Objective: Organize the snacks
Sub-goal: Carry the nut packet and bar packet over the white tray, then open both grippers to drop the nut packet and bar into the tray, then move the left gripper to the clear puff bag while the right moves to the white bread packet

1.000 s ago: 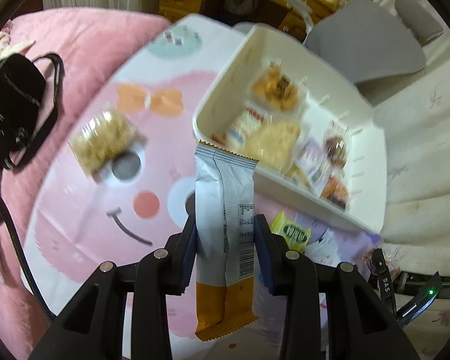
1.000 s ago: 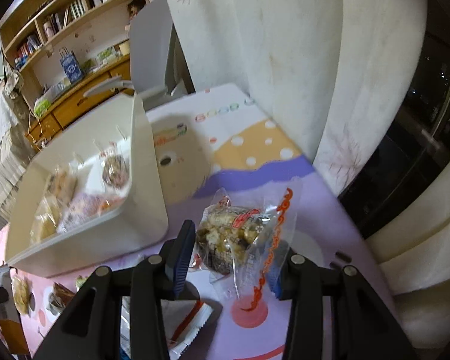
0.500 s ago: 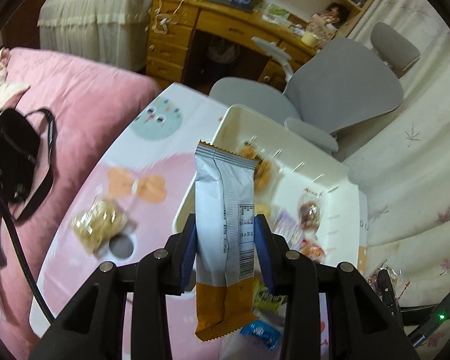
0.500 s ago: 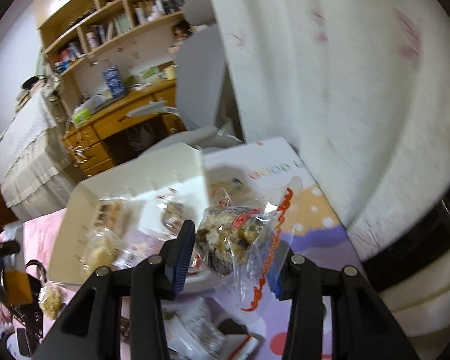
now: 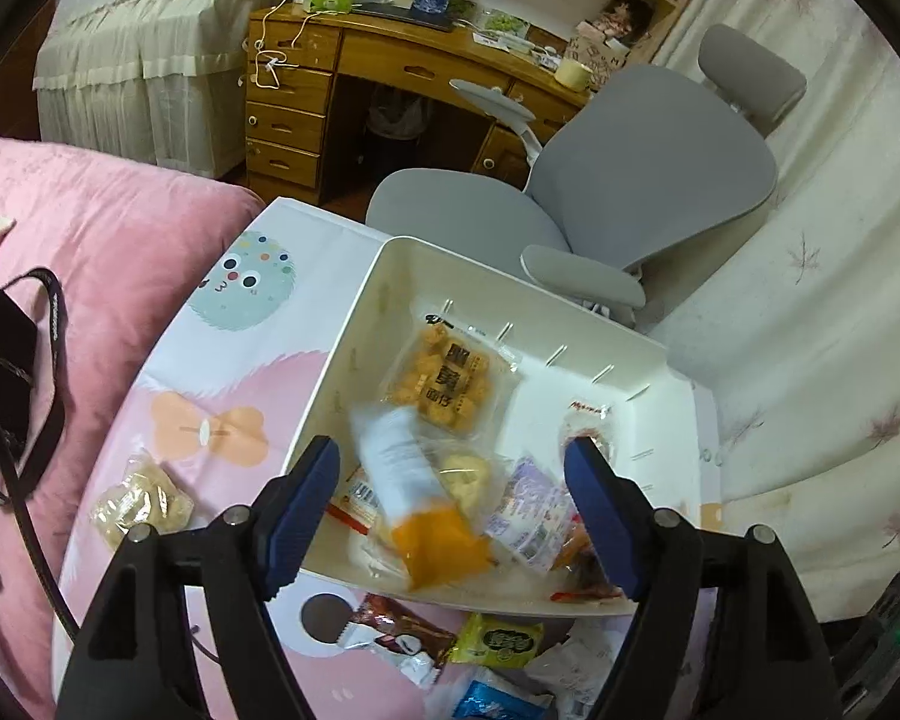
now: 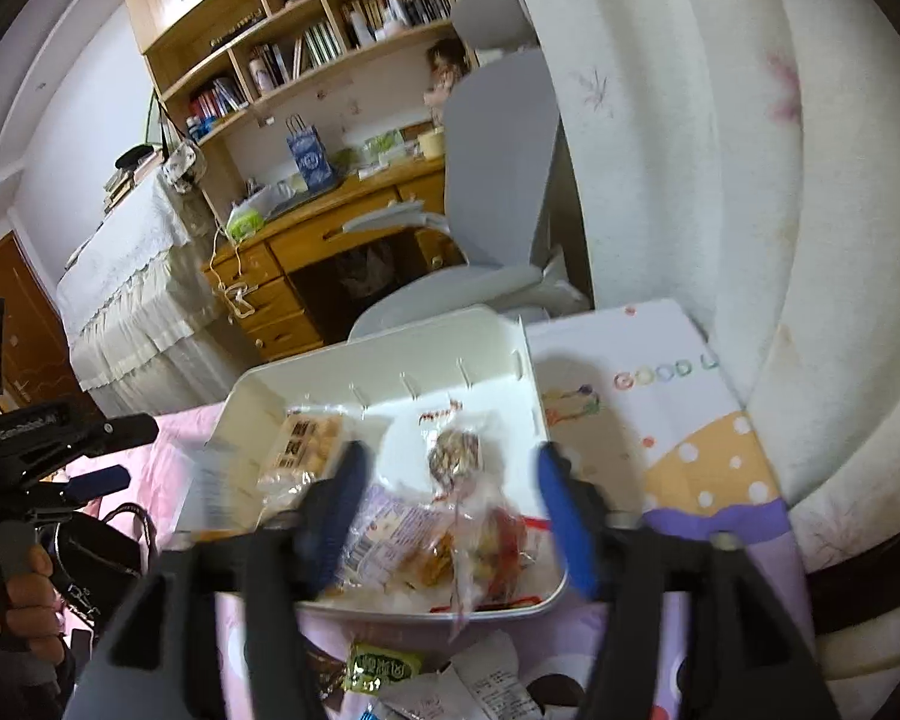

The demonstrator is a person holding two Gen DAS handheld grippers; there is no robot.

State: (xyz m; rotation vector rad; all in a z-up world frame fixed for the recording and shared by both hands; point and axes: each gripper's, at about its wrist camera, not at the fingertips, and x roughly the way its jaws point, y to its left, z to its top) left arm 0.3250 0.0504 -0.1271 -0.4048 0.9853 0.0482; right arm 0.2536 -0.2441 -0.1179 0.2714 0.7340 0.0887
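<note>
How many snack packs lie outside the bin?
5: a clear pack left of the bin; a brown pack, a green pack, a white pack and a blue pack in front. Others may be hidden.

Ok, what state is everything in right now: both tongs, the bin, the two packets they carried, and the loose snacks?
Left tongs: opening, nothing pressed between them.
Right tongs: opening, nothing pressed between them.
White and orange packet: released, blurred, dropping into the bin.
Clear snack bag: released, lying in the bin.
White bin: open, partly filled.
Green packet: still on the table, outside the bin.
Puffed snack bag: still on the table.
</note>
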